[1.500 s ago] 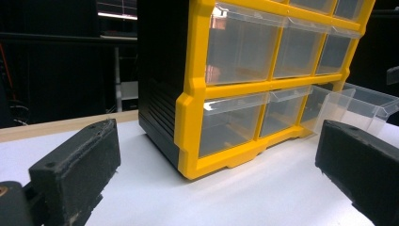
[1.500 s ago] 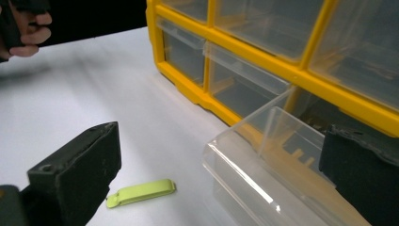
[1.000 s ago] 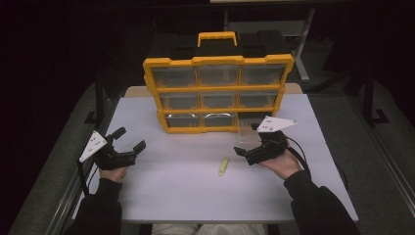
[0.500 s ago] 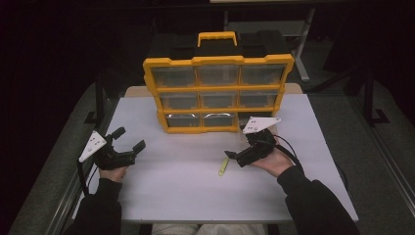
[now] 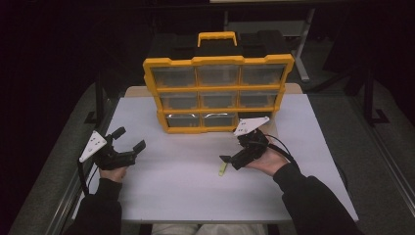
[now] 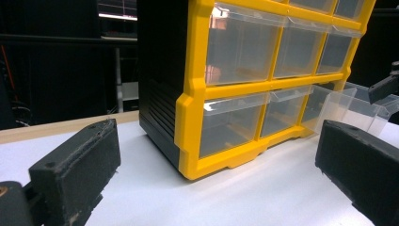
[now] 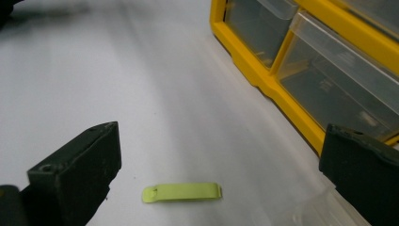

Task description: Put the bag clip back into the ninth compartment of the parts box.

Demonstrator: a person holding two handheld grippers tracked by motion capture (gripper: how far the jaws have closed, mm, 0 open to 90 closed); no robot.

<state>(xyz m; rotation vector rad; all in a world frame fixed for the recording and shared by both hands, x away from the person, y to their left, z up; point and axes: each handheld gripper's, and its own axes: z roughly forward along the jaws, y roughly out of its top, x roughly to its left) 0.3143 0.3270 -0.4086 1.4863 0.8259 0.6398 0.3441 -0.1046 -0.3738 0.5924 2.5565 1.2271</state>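
Observation:
A small flat yellow-green strip (image 5: 222, 169) lies on the white table (image 5: 186, 191), in front of a yellow-framed organiser (image 5: 218, 88) with clear drawers. My right gripper (image 5: 234, 150) hovers just above and beside the strip, open. In the right gripper view the strip (image 7: 182, 192) lies on the table low between the spread jaws, untouched. One clear drawer (image 6: 348, 106) stands pulled out at the organiser's bottom right. My left gripper (image 5: 129, 138) rests open near the table's left edge and holds nothing; it faces the organiser's (image 6: 190, 117) left corner.
The organiser has a black body and a yellow carry handle (image 5: 217, 37) on top. A clear plastic edge (image 7: 329, 207) lies near my right jaw. Bare white table spreads between the two grippers and toward the front edge. Dark floor surrounds the table.
My right gripper has swung left and forward, away from the pulled-out drawer and over to the yellow-green strip. The left gripper has stayed in place.

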